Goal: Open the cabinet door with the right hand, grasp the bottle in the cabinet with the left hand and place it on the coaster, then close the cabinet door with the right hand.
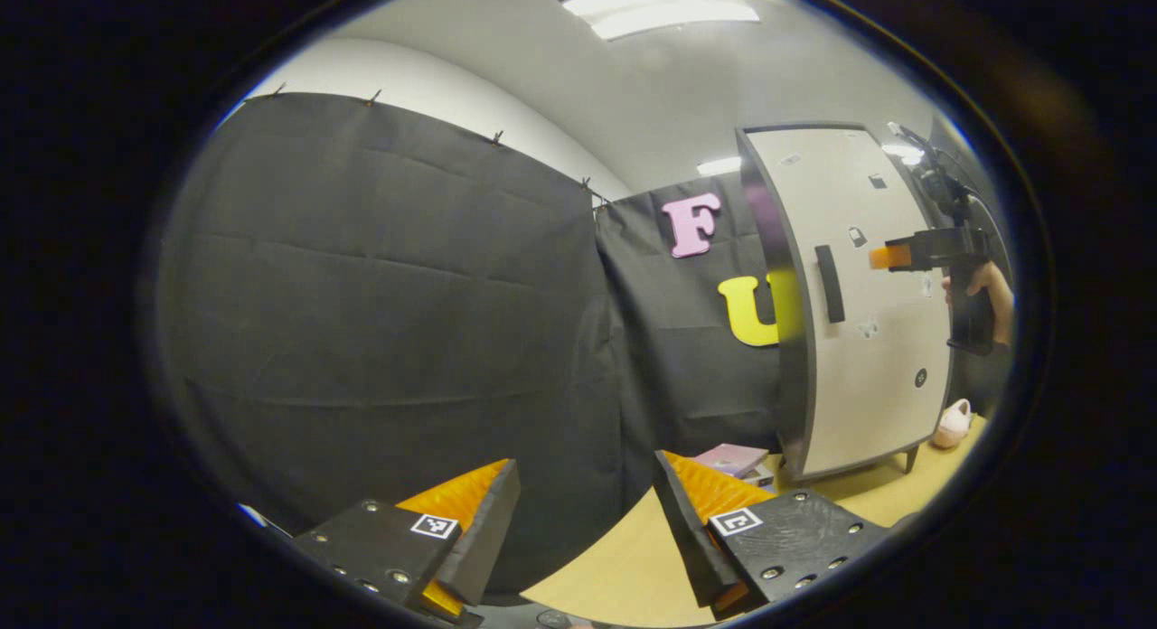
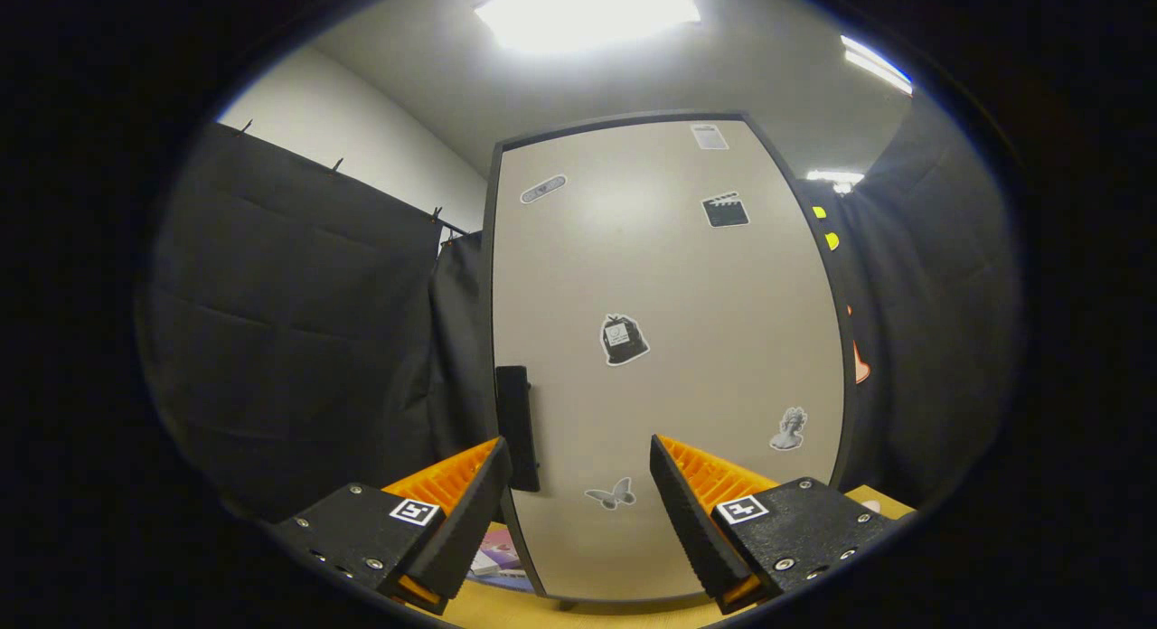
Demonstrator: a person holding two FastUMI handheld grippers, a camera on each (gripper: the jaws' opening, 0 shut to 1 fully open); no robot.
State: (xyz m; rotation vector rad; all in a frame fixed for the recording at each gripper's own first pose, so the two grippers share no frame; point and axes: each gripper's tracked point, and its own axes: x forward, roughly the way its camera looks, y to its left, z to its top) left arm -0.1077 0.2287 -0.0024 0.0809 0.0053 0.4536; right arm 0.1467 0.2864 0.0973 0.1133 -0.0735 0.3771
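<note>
Cabinet door first: the pale beige flat-fronted cabinet door (image 2: 669,358) with its dark frame and small stickers stands shut in front of me on the light wooden tabletop (image 1: 633,566), so I judge the opening step is the one in hand and has not got a grip yet. My right hand-held gripper (image 2: 578,511) faces the door with its fingers spread apart and nothing between them; the black vertical bar handle (image 2: 517,427) sits at the door's left edge, just beside my left finger. In the left gripper view that same gripper shows farther off, held level near the door at handle height. My left hand-held gripper (image 1: 587,530) waits well apart from the cabinet, fingers spread and empty. The bottle should be behind the shut door, hidden from me, and I cannot make out the coaster. Next I need to shift right-hand fingers leftward around the handle, close on it, and pull the door outward.
</note>
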